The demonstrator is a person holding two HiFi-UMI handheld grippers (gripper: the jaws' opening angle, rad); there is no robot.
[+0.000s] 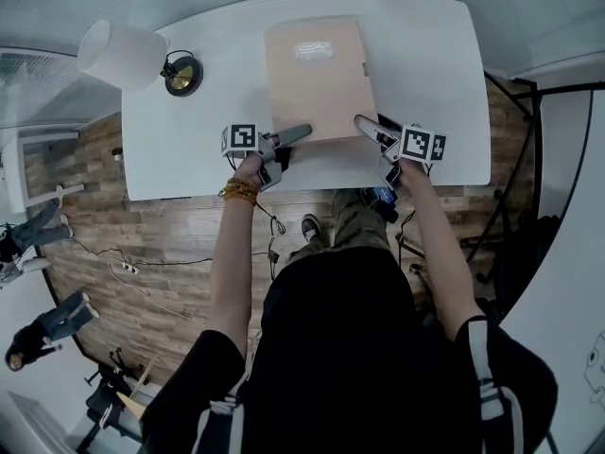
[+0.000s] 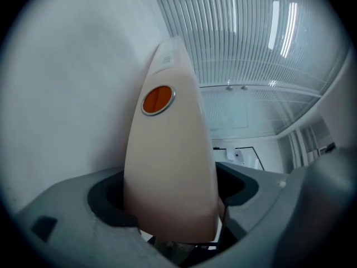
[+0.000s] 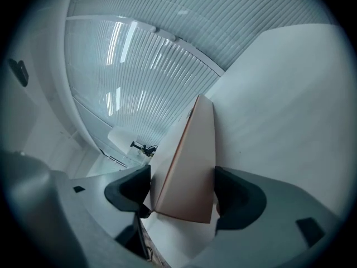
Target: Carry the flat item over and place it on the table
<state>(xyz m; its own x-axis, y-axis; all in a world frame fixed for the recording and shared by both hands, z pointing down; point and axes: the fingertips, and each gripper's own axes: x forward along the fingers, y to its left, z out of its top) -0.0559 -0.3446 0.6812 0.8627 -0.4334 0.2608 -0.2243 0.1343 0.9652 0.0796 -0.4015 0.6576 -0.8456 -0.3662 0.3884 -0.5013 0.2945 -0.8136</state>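
Left gripper [image 1: 291,138] open-jawed around beige flat item [image 1: 317,78] on white table [image 1: 189,149]; right gripper [image 1: 371,129] clamped on it.

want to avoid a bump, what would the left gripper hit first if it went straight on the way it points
The beige folder: its near corner sits between the open jaws of the left gripper, so it would meet that at once. Past it, probably only the white table.

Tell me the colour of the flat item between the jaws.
The flat item is pale peach-tan; the head view shows it best.
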